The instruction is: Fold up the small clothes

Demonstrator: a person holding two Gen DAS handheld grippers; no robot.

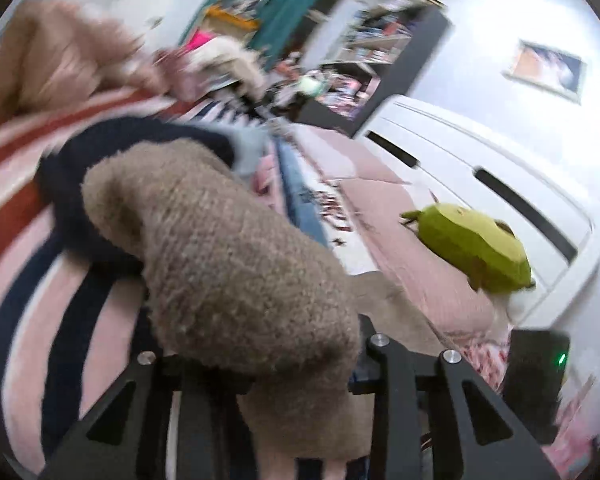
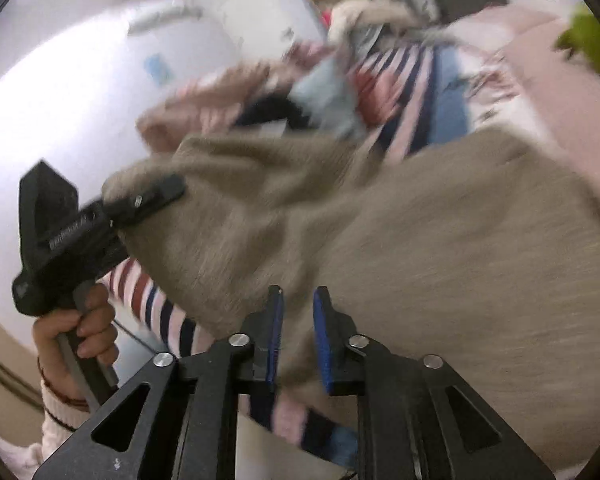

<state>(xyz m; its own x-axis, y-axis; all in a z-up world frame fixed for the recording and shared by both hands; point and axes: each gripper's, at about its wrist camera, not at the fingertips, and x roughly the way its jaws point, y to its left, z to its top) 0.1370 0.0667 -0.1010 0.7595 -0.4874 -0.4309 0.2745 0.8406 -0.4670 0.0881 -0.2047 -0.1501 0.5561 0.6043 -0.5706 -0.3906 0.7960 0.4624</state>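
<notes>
A fuzzy beige garment (image 2: 400, 232) is lifted over a striped pink, red and navy blanket (image 1: 28, 240). My left gripper (image 2: 148, 200) is shut on one corner of it; in the left wrist view the beige fabric (image 1: 236, 264) drapes over the fingers and hides them. My right gripper (image 2: 298, 320) is at the garment's lower edge, and its blue pads (image 2: 322, 344) stand slightly apart with beige fabric between them. Whether they pinch it is unclear.
A pile of other clothes (image 2: 320, 92), pale blue, dark and pink, lies further back on the blanket. A green plush toy (image 1: 476, 248) sits on the pink bed cover by a white headboard (image 1: 480, 168). Shelves (image 1: 376, 48) stand behind.
</notes>
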